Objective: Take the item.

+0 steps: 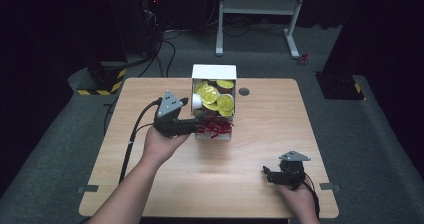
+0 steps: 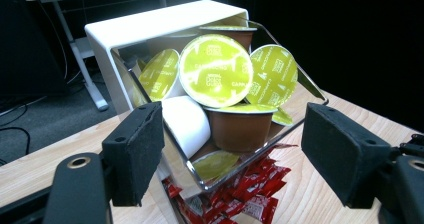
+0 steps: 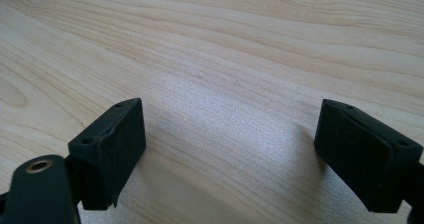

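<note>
On the light wooden surface (image 1: 250, 154), a white box-shaped holder (image 1: 214, 72) sits at about twelve o'clock from the surface's centre, toward the far edge, with a clear tray of coffee capsules (image 1: 216, 98) tipped out of its front. The capsules have yellow-green foil lids and brown or white bodies, piled loosely against one another; in the left gripper view one large lid (image 2: 216, 70) faces the camera at the top of the heap. Beneath the tray lies a bunch of red sachets (image 1: 215, 128). The left hand-held gripper (image 1: 196, 124) reaches in from nine o'clock of the holder, its jaws spread wide to either side of the tray's front corner, gripping nothing. The right hand-held gripper (image 1: 272, 175) rests at about four o'clock on the surface, well apart from the holder, jaws wide and empty over bare wood.
</note>
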A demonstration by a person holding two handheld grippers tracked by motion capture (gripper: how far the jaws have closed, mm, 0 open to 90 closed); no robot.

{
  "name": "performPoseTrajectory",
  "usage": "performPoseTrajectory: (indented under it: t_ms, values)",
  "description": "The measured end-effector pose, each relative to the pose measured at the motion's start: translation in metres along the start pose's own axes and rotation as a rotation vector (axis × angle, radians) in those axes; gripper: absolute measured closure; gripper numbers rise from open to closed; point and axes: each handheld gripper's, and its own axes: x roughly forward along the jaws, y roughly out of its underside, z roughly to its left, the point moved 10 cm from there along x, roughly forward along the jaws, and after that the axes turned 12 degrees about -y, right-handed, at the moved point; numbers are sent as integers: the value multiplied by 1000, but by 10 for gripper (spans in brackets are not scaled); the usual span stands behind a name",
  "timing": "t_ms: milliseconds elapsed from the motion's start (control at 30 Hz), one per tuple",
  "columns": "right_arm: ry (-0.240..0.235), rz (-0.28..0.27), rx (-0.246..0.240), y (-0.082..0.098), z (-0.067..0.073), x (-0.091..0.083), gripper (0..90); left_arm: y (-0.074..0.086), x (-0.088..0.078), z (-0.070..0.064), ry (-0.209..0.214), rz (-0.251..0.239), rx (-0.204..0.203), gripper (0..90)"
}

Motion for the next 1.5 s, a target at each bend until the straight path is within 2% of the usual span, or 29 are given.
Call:
performPoseTrajectory:
  t_ms: [433, 733, 1000, 1167, 1267, 1500]
  values:
    - [1, 0, 0, 0, 0, 0, 130, -10, 10, -2, -2, -7, 6, 254]
    - [0, 0, -1, 0, 0, 0, 130, -15, 22, -4, 10, 10, 6, 251]
    - [0, 0, -1, 0, 0, 0, 130, -20, 34, -3, -1, 17, 19, 237]
    - [0, 0, -4, 0, 0, 0, 131, -23, 41, -3, 4, 24, 9, 229]
    - [1, 0, -5, 0, 0, 0, 131, -24, 46, -2, -8, 28, 0, 228]
    - [-2, 0, -5, 0, 0, 0, 131, -22, 56, -3, -13, 51, 9, 223]
